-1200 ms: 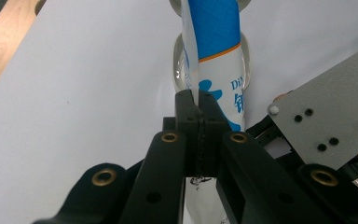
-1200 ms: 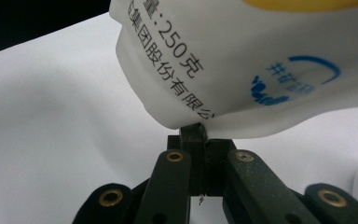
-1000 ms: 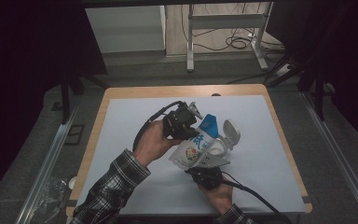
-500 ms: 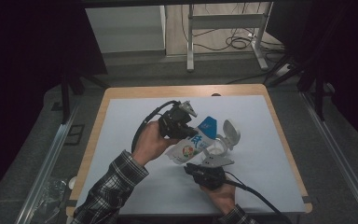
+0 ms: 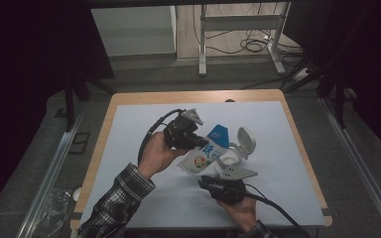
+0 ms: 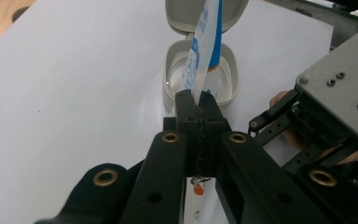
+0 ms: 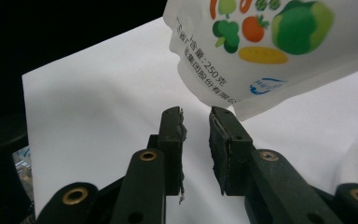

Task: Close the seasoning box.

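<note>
Left gripper (image 6: 199, 100): jaws fully closed, pinching the thin edge of the pouch (image 6: 205, 46). In the left gripper view the pouch edge runs straight up from between the pads, blue and white, and a bit of the pouch pokes out below the pads too. In the high view the left gripper (image 5: 198, 143) sits at table centre, hand (image 5: 156, 156) behind it, cable looping off to the left, and the pouch (image 5: 204, 154) hangs off its tip, tilted, blue top corner up and away, white printed bottom down toward the person.

Right gripper (image 7: 196, 123): jaws have just been opening, now parted by a small gap, nothing between the pads. The pouch (image 7: 261, 42) bottom corner sits just above and beyond the right jaw tip in the right gripper view; cannot tell if it brushes that tip, but the pads are not pressing it. Vegetable print and text visible on the pouch face. In the high view the right gripper (image 5: 213, 179) is near the table's front edge, just below the pouch, grey plate on top, hand (image 5: 240, 210) under it, cable trailing right.

Container (image 6: 200, 81): white, open, hinged lid (image 6: 182, 16) flipped up, on the table directly beyond the pouch. In the high view the container (image 5: 228, 157) is just right of the pouch, lid (image 5: 245, 140) standing tilted.

Table (image 5: 139, 114): white sheet over a wooden top.
</note>
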Tool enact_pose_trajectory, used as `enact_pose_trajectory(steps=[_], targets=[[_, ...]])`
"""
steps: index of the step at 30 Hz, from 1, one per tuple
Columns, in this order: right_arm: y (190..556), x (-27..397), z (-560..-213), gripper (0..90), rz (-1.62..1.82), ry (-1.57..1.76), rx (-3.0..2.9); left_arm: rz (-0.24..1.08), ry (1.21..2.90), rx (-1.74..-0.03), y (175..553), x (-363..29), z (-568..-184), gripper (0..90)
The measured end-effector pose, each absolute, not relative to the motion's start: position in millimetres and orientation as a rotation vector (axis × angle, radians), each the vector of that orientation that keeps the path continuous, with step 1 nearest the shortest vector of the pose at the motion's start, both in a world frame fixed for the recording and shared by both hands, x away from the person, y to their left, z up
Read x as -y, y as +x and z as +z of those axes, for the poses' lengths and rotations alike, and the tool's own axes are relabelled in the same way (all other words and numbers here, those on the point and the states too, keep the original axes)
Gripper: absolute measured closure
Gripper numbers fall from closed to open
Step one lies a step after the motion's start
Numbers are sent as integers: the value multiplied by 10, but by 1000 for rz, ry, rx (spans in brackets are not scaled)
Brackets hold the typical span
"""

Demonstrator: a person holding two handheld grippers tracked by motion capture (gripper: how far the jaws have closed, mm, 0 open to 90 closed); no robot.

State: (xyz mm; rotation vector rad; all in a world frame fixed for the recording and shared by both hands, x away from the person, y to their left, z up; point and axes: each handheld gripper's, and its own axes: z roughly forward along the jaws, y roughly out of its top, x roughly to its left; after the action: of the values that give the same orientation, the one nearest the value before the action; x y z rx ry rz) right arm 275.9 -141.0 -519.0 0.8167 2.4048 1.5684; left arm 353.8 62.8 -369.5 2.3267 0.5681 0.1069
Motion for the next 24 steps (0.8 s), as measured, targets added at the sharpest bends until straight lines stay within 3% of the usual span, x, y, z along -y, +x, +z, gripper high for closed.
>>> enact_pose_trajectory(steps=[11,24], targets=[[2746,1599,-5072,718,1602,847,-2393,90,2311,-558,3501,-678,-3754,900],[2868,1843,-4694,667,1652,880,-2336,75,2271,-561,3444,-873,-3776,900]])
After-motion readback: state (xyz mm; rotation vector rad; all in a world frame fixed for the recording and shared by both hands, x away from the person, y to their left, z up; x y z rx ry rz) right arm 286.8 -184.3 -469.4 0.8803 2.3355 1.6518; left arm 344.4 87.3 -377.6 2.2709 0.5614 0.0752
